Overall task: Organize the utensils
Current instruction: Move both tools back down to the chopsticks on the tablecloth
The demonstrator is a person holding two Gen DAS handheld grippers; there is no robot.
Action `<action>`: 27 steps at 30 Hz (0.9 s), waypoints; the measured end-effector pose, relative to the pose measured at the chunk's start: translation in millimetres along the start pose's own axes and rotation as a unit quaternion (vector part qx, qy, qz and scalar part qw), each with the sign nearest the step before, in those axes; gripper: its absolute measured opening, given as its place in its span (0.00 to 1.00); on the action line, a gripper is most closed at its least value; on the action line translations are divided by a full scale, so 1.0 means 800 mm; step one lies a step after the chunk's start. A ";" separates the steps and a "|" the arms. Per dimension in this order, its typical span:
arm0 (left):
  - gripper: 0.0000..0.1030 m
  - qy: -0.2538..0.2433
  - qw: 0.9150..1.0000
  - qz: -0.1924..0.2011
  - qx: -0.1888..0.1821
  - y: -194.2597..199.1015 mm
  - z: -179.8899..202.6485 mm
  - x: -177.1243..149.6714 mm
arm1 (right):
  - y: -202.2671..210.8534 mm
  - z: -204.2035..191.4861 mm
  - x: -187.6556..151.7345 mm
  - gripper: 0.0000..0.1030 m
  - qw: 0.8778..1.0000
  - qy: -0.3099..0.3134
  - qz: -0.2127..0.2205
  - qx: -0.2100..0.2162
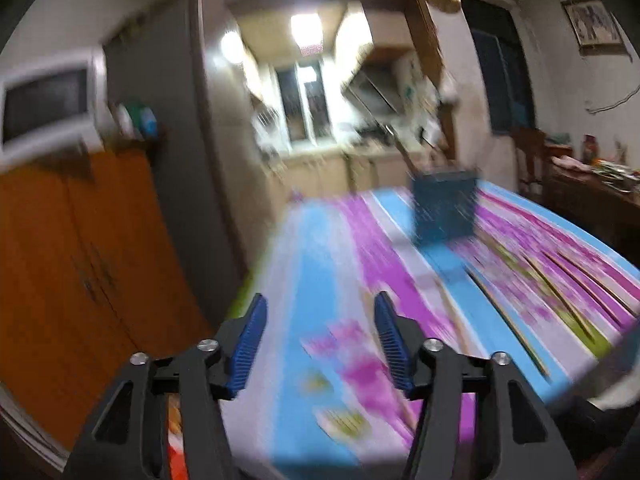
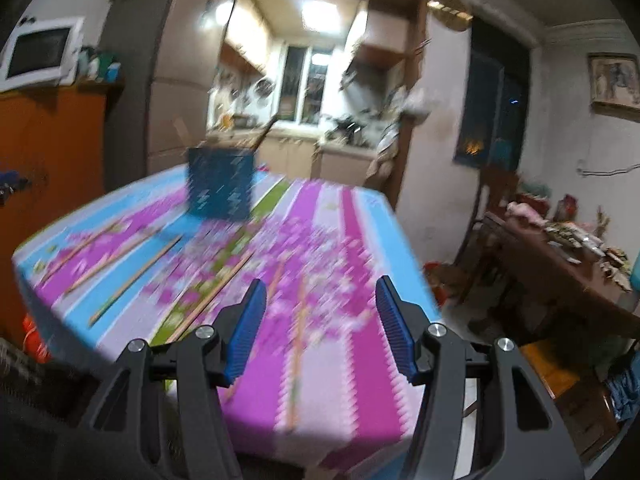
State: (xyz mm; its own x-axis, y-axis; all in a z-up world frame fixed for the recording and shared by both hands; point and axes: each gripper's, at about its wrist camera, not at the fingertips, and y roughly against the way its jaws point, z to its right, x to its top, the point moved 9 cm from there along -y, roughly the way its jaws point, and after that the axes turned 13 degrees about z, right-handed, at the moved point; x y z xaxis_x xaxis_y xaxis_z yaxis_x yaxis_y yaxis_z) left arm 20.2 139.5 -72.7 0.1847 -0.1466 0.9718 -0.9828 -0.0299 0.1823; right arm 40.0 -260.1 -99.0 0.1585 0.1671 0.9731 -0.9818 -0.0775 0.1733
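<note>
Grippers: left gripper (image 1: pixel 320 326) and right gripper (image 2: pixel 320 312) are seen parted, nothing between (blurred).
Chopsticks (image 2: pixel 134 280): scattered on tablecloth (image 2: pixel 360 352), near blue basket (image 2: pixel 221 184).

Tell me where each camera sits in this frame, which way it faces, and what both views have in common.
Left wrist: on the left gripper, looking forward over the table's left part toward the kitchen; open blue-padded fingers show, nothing between them.
Right wrist: on the right gripper, looking forward over the table's right part toward the same kitchen; open fingers show, nothing between them.
Shared: the striped tablecloth, the blue holder at the far end, loose chopsticks lying flat, the microwave. Both are motion-blurred.
</note>
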 end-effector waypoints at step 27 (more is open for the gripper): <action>0.12 0.037 0.998 -0.041 -0.040 -0.021 0.070 -0.135 | -0.006 -0.113 -0.086 0.36 0.993 -0.029 -0.102 0.060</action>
State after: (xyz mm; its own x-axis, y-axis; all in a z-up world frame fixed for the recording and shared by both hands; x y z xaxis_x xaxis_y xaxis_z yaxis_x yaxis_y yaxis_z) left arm 17.1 100.8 -189.3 0.2667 -0.0744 0.9609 -0.9620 0.0403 0.2702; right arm 24.2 -182.6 -180.2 0.3621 0.1349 0.9223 -0.9097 -0.1646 0.3812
